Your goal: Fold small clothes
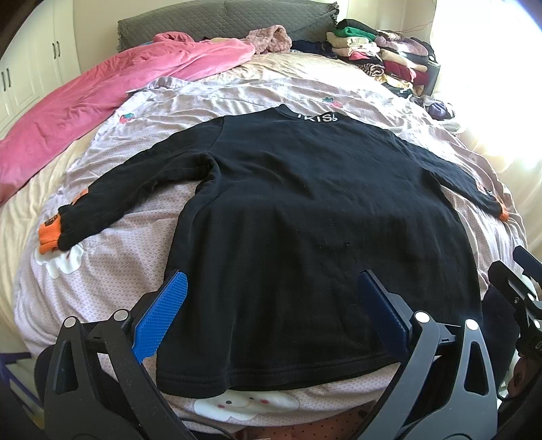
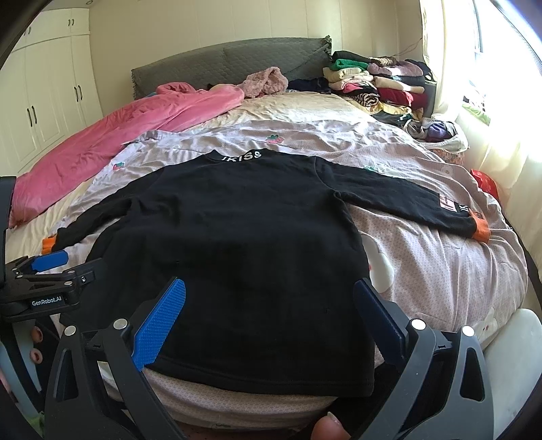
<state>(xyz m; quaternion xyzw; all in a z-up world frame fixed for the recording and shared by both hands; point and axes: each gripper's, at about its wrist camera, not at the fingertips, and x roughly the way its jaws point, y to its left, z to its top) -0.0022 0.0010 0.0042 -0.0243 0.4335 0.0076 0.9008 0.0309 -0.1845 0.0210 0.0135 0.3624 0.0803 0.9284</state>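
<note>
A small black long-sleeved top (image 1: 305,210) lies flat and spread out on the bed, collar with white letters at the far end, both sleeves out to the sides with orange cuffs (image 1: 49,235). It also shows in the right wrist view (image 2: 230,243). My left gripper (image 1: 271,287) is open and empty, hovering over the hem at the near left. My right gripper (image 2: 269,298) is open and empty over the hem at the near right. The left gripper also appears at the left edge of the right wrist view (image 2: 50,260).
The top rests on a lilac patterned sheet (image 1: 111,270). A pink duvet (image 1: 84,111) is bunched at the left. A stack of folded clothes (image 1: 379,57) sits at the far right by the grey headboard (image 1: 220,20). White wardrobes (image 2: 50,101) stand left.
</note>
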